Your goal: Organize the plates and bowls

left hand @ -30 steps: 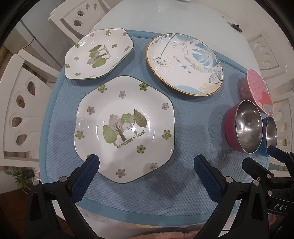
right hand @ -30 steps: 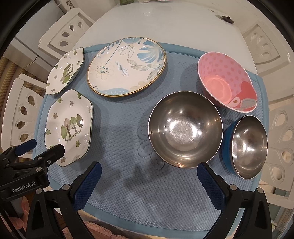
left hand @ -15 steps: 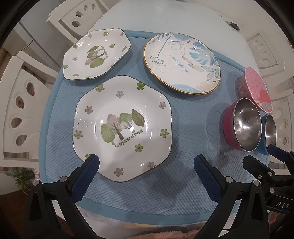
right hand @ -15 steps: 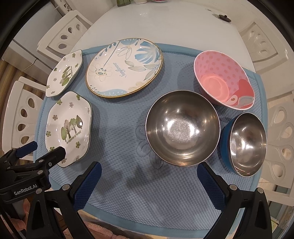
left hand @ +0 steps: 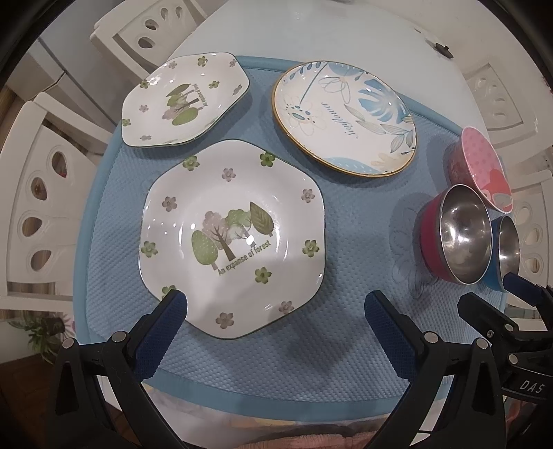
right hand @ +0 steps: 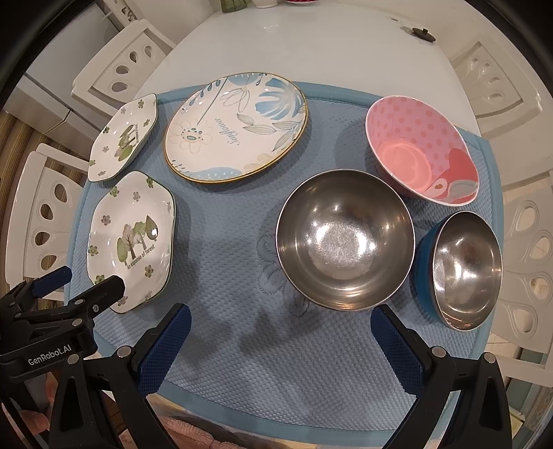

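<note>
A large hexagonal forest plate lies flat on the blue mat, just beyond my open left gripper. Behind it sit a smaller hexagonal forest plate and a round blue-flower plate. In the right wrist view my open right gripper hovers near the front of a red-sided steel bowl. A blue-sided steel bowl stands at its right and a pink dotted bowl behind it. Both grippers hold nothing.
The mat covers the near end of a white table. White chairs stand along both sides. A small dark object lies far back on the table. The other gripper's body shows at lower left in the right wrist view.
Both cameras have pulled back and up slightly, so the dishes sit a little higher and smaller in view. No dish has moved, and both grippers stay open.
</note>
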Available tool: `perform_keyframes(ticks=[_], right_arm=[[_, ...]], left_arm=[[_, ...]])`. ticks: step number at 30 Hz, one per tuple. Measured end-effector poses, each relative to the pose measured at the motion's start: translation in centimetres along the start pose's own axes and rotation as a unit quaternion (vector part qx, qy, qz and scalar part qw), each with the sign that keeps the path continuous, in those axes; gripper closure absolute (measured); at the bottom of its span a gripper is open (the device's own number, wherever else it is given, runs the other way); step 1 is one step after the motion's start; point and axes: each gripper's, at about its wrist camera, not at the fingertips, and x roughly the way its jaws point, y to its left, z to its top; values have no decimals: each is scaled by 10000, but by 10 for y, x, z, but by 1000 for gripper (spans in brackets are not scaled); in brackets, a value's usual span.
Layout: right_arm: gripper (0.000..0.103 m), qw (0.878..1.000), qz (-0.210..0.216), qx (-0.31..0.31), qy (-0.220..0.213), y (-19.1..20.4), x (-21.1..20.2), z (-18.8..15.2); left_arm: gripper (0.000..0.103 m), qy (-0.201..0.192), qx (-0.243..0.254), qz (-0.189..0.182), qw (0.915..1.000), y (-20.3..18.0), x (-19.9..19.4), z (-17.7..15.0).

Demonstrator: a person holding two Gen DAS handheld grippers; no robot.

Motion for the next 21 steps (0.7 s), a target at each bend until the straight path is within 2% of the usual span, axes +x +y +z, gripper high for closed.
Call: perform_keyframes(ticks=[10, 14, 17, 21], right_arm=[[0, 10000, -16, -6, -42, 1, -4, -7], [0, 9999, -96, -3, -32, -3, 0, -9], [0, 9999, 36, 107, -56, -10, 4, -11], [0, 9998, 20, 198, -47, -20, 13, -9]], left_arm=[[1, -10, 136, -26, 9999, -6, -1, -2], [1, -55, 175, 38, 9998, -7, -1, -1], [1, -79, 307, 187, 9993, -12, 2, -1], [1, -21, 381, 194, 9991, -19, 11, -1]])
